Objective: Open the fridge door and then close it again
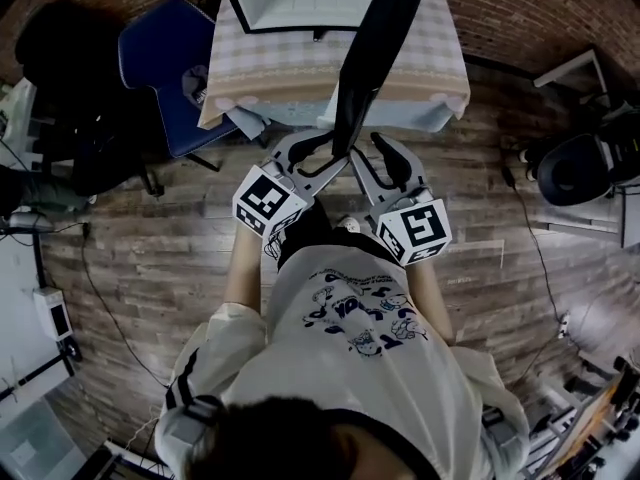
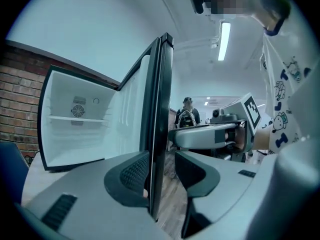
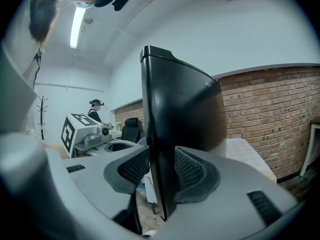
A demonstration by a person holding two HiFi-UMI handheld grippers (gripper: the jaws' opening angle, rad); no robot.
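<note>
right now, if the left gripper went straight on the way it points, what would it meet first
The door: its edge already stands between the left gripper's jaws, so it would likely run deeper in before anything else.

Both forearms extend forward from the torso, close together and roughly parallel. The left forearm [image 1: 243, 268] carries the left claw [image 1: 318, 151]; the right forearm [image 1: 432, 288] carries the right claw [image 1: 372, 163]. Each claw points away from the body, near level, with its marker cube [image 1: 268, 200] on top at the near end.

Left claw [image 2: 162, 171]: jaws apart. The fridge door [image 2: 161, 134] edge stands between them. The left pad [image 2: 132, 171] lies close against it; the right pad stands clear of it.

Right claw [image 3: 162, 169]: jaws closed on the same door edge, with both ribbed pads [image 3: 187, 170] pressed against its faces.
</note>
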